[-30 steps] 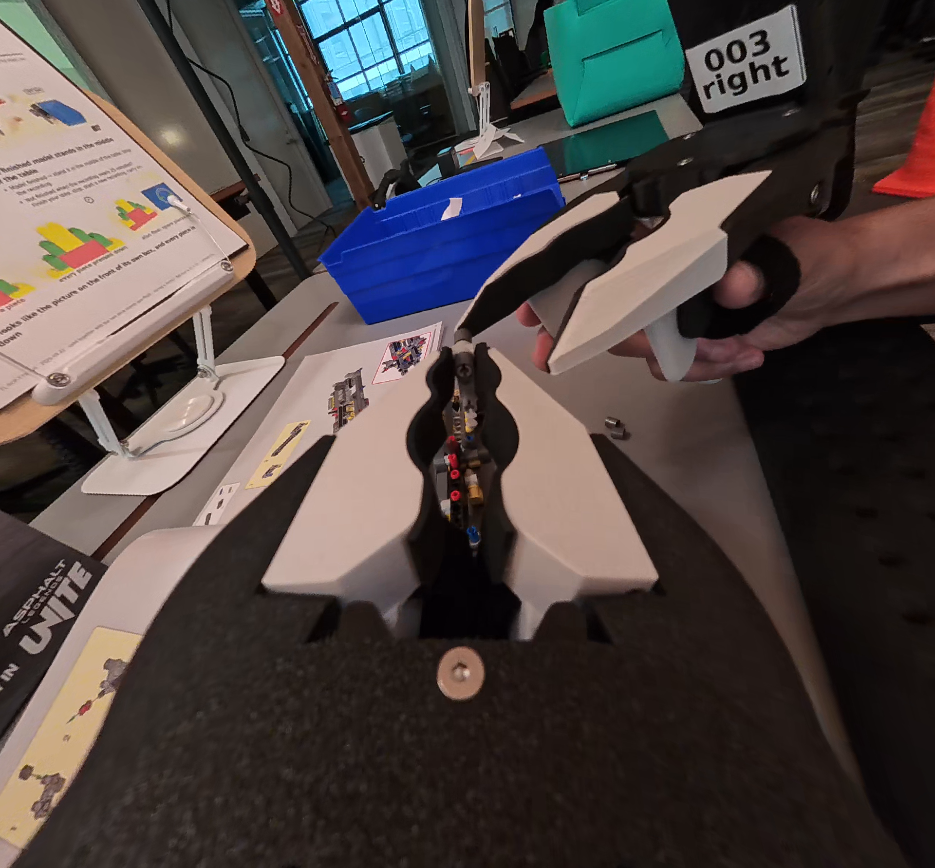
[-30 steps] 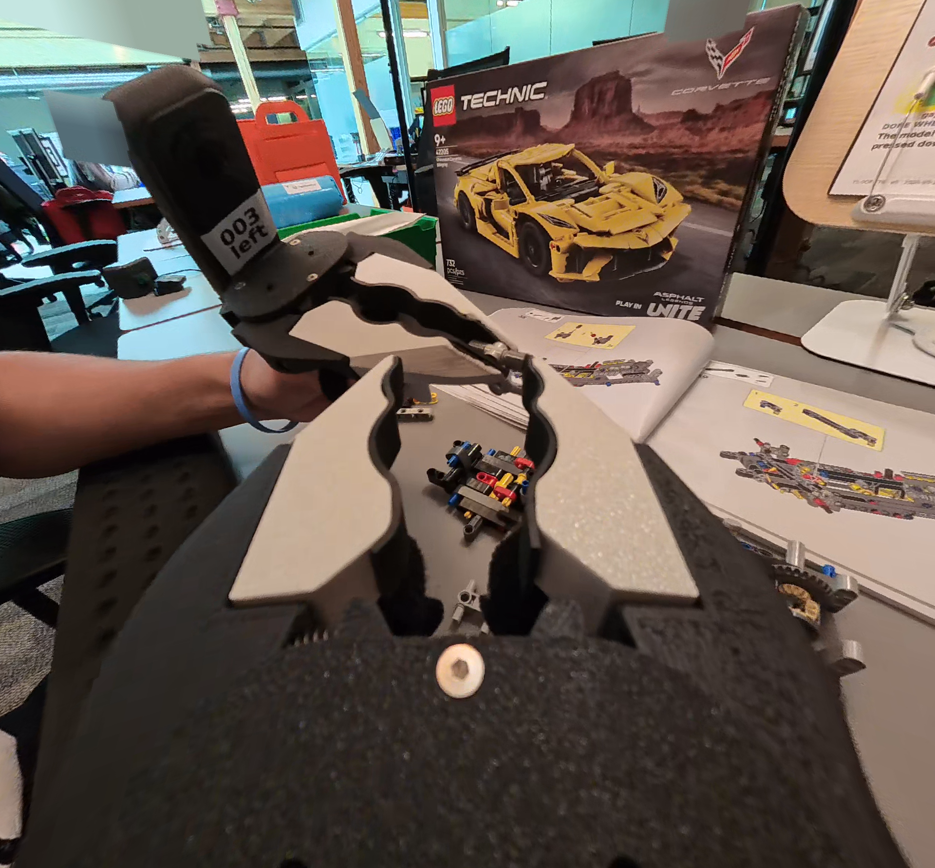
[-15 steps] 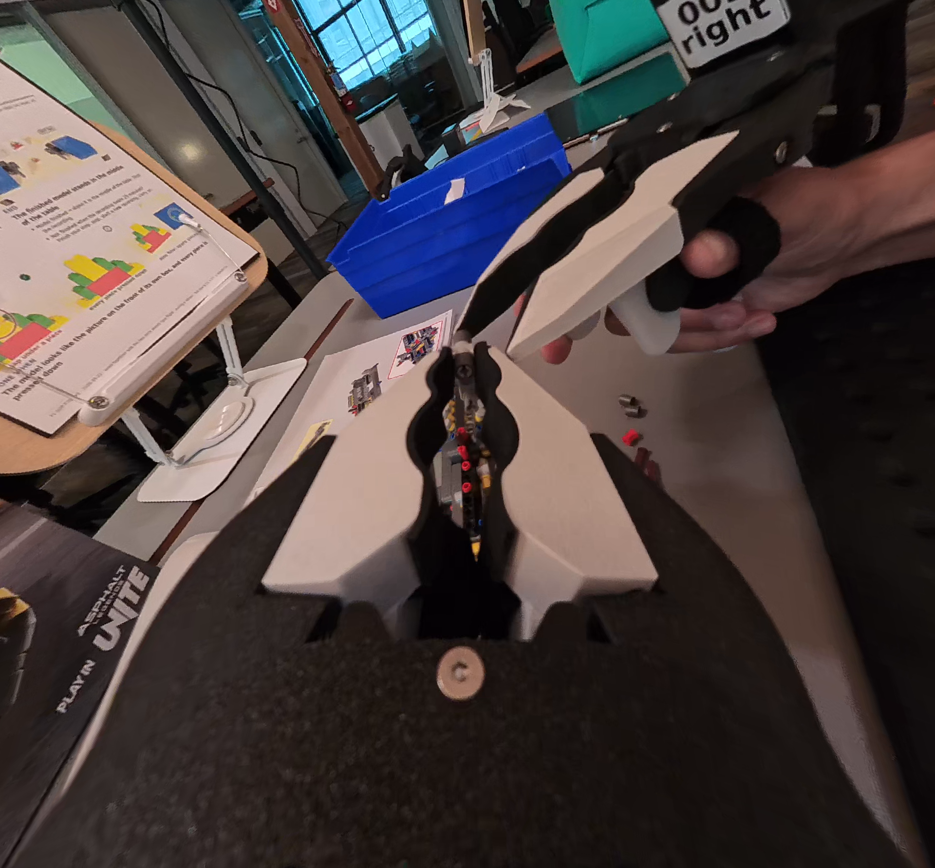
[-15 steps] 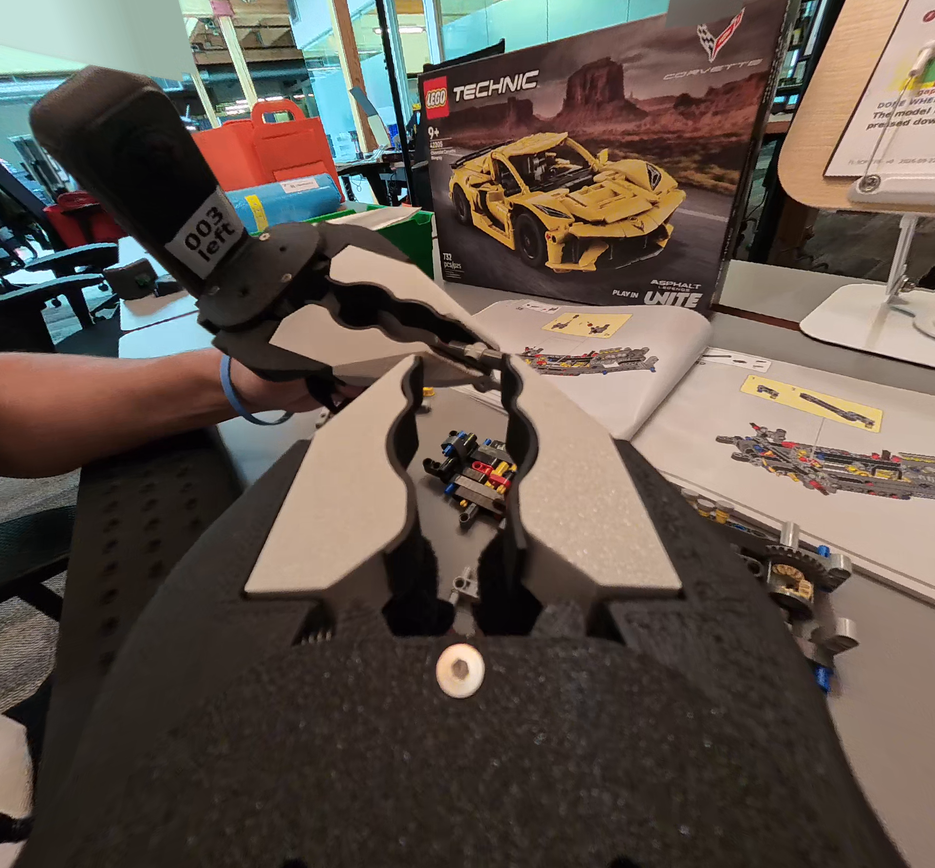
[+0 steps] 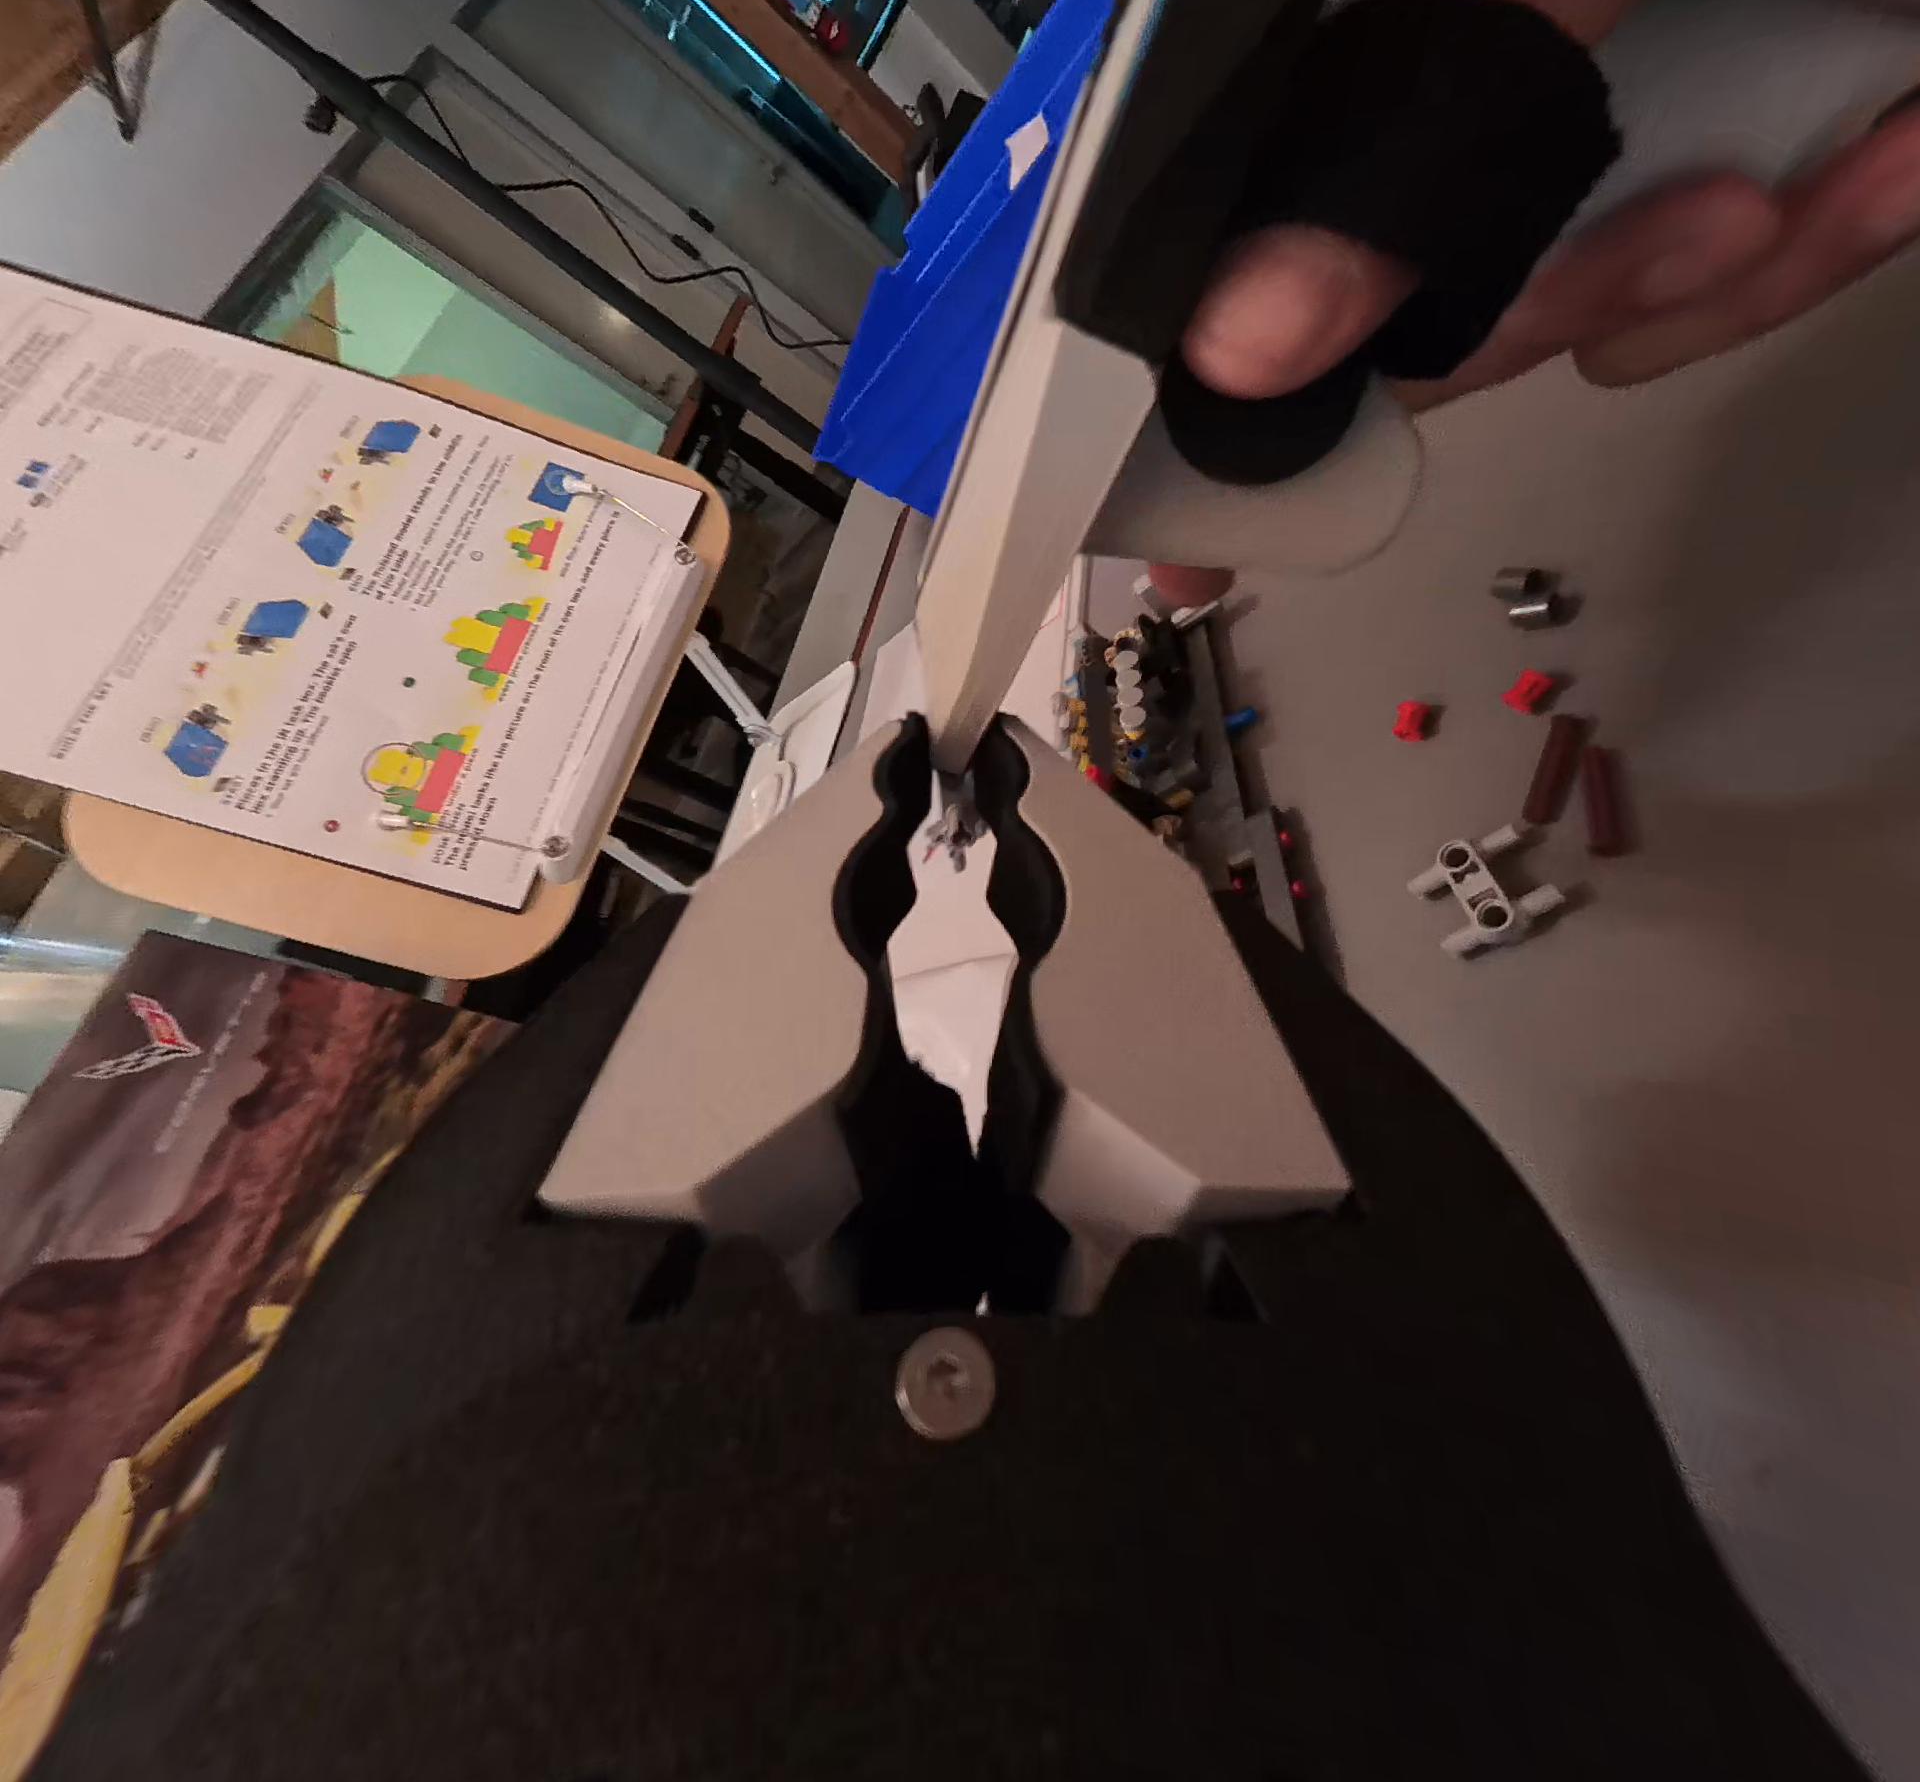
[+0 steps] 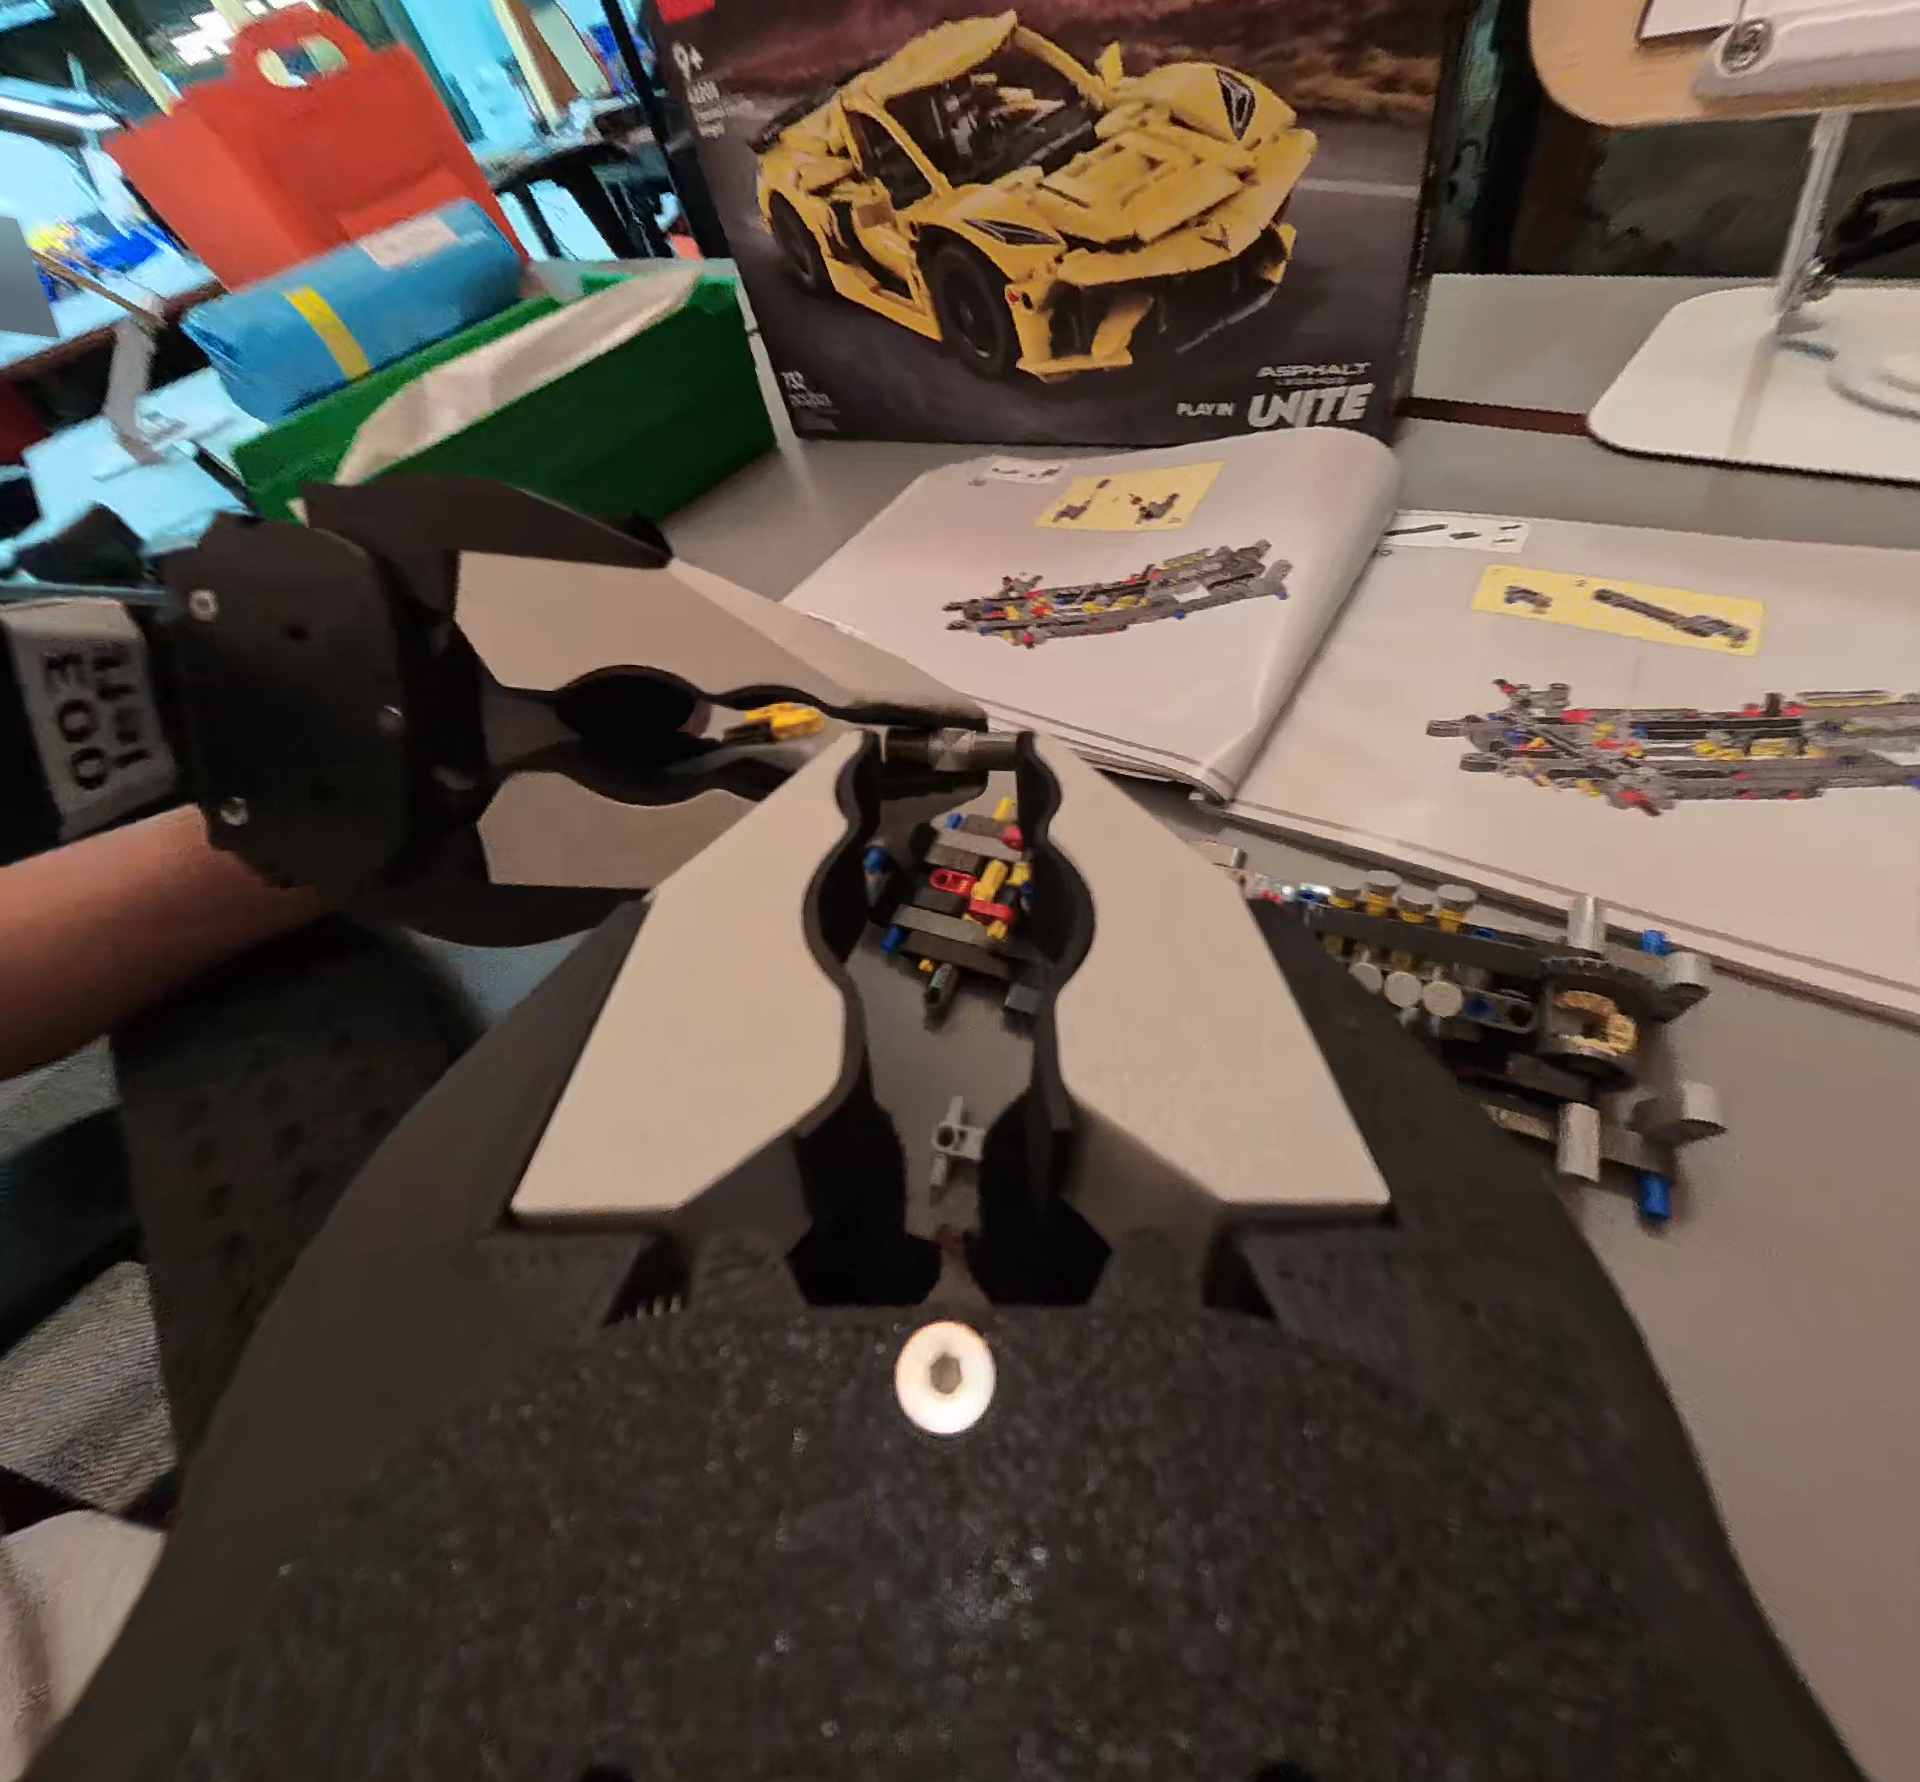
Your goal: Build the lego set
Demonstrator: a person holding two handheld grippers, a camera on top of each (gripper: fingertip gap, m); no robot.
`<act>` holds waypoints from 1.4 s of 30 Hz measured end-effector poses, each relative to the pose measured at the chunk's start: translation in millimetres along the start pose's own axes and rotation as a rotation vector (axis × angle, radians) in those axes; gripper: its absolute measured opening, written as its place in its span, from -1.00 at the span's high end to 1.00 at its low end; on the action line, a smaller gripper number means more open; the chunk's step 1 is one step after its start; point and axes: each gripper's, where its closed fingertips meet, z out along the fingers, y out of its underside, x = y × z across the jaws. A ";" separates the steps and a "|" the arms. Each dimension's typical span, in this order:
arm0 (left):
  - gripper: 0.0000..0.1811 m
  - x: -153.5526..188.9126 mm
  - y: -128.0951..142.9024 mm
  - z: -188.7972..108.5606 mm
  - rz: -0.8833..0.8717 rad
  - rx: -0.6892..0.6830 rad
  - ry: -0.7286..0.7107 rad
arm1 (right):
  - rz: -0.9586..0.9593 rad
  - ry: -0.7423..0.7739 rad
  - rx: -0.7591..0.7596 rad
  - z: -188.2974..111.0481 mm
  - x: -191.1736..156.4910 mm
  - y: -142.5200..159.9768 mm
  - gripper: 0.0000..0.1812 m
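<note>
Grey, black-lined fingers of the right gripper (image 6: 951, 747) meet at the centre of the right wrist view, pinching a small grey metallic-looking pin (image 6: 954, 748) crosswise between their tips. From the left of that frame the left gripper (image 6: 940, 719) reaches in sideways, its jaws pressed nearly together with their tips on the same pin; a yellow piece (image 6: 777, 720) shows in the gap farther back. In the left wrist view the left gripper (image 5: 956, 766) sits at centre, tips narrowly apart around a small grey part (image 5: 954, 823), though blur hides the exact contact. Below the fingers, on the grey table (image 6: 1766, 1265), lies a small black, red and yellow sub-assembly (image 6: 966, 901), and just right of it the long chassis build (image 6: 1496, 994). Loose red, dark red and grey pieces (image 5: 1496, 891) lie at the right of the left wrist view. Behind are the open instruction booklet (image 6: 1299, 589), the set's box (image 6: 1039, 143) at upper centre and a green bin (image 6: 582, 413).
</note>
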 end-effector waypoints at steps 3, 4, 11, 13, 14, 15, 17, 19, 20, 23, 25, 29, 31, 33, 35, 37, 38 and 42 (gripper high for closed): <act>0.92 1.2 0.2 0.6 0.034 -0.015 -0.013 | -0.042 0.023 -0.016 -0.1 1.5 2.2 0.75; 0.92 1.8 -0.2 0.6 0.030 -0.015 -0.010 | -0.045 0.014 -0.023 -0.6 1.5 3.1 0.75; 0.92 5.3 0.7 1.8 -0.041 -0.009 0.041 | 0.085 -0.086 -0.020 0.1 3.6 5.3 0.76; 0.81 6.4 -1.1 -2.8 -0.123 0.030 0.116 | 0.211 -0.191 -0.020 -0.9 1.6 6.3 0.76; 0.71 5.4 -0.6 -5.5 -0.165 0.045 0.150 | 0.302 -0.250 -0.014 -2.0 2.6 5.2 0.76; 0.67 3.7 0.1 -7.9 -0.208 0.060 0.181 | 0.407 -0.332 -0.012 -3.7 1.9 3.5 0.76; 0.69 8.0 -3.2 -13.8 -0.276 0.105 0.271 | 0.633 -0.521 -0.053 -7.2 -3.4 3.1 0.76; 0.79 11.2 -8.8 -18.7 -0.319 0.153 0.324 | 0.795 -0.649 -0.065 -9.5 -4.1 1.1 0.76; 0.85 11.5 -8.2 -19.0 -0.331 0.151 0.334 | 0.835 -0.707 -0.081 -11.3 -6.8 0.9 0.76; 0.93 9.5 -8.5 -20.2 -0.337 0.164 0.331 | 0.882 -0.797 -0.094 -13.4 -12.6 0.1 0.76; 0.93 9.1 -9.9 -20.3 -0.339 0.169 0.327 | 0.913 -0.819 -0.089 -13.3 -12.3 -1.5 0.76; 0.93 9.1 -9.2 -19.5 -0.374 0.178 0.334 | 0.904 -0.822 -0.093 -12.9 -11.5 -0.8 0.76; 0.93 9.5 -7.3 -17.8 -0.424 0.174 0.353 | 0.897 -0.807 -0.094 -11.2 -9.8 0.4 0.76; 0.93 9.3 -7.7 -17.6 -0.436 0.181 0.358 | 0.909 -0.813 -0.098 -11.0 -9.2 0.5 0.76; 0.93 6.2 -10.8 -19.2 -0.451 0.199 0.351 | 0.928 -0.841 -0.091 -12.8 -11.2 -3.0 0.76; 0.93 2.5 -9.2 -19.5 -0.498 0.194 0.361 | 0.899 -0.831 -0.085 -10.6 -11.1 -6.1 0.76; 0.93 -0.9 -6.2 -19.4 -0.544 0.187 0.369 | 0.858 -0.803 -0.078 -7.1 -9.0 -8.4 0.76; 0.93 -49.7 54.5 -17.1 -0.873 0.054 0.250 | 0.630 -0.607 -0.087 17.8 16.2 -30.7 0.42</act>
